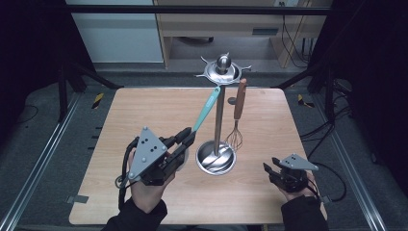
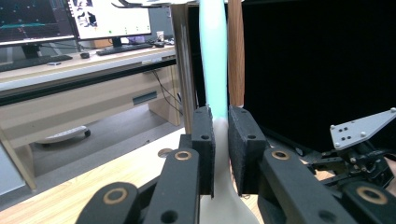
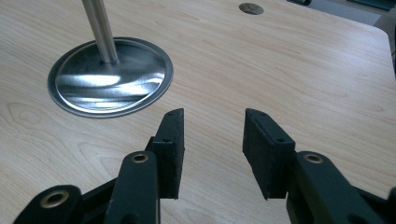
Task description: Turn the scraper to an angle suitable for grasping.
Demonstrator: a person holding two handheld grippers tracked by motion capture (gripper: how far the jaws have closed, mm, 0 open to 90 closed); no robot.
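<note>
- I count two grippers, one stand, two utensils.
- My left gripper [image 1: 185,137] pinches the spatula [image 1: 206,110] low on its teal handle; in the left gripper view both pads [image 2: 205,140] press the pale neck.
- The spatula leans toward 1 o'clock, its tip at the stand [image 1: 219,96] top.
- One whisk [image 1: 236,120] hangs at the pole's 3 o'clock side, crowding the spatula's end.
- My right gripper [image 1: 269,169] rests at 4 o'clock from the stand's base, jaws spread, holding nothing.
</note>
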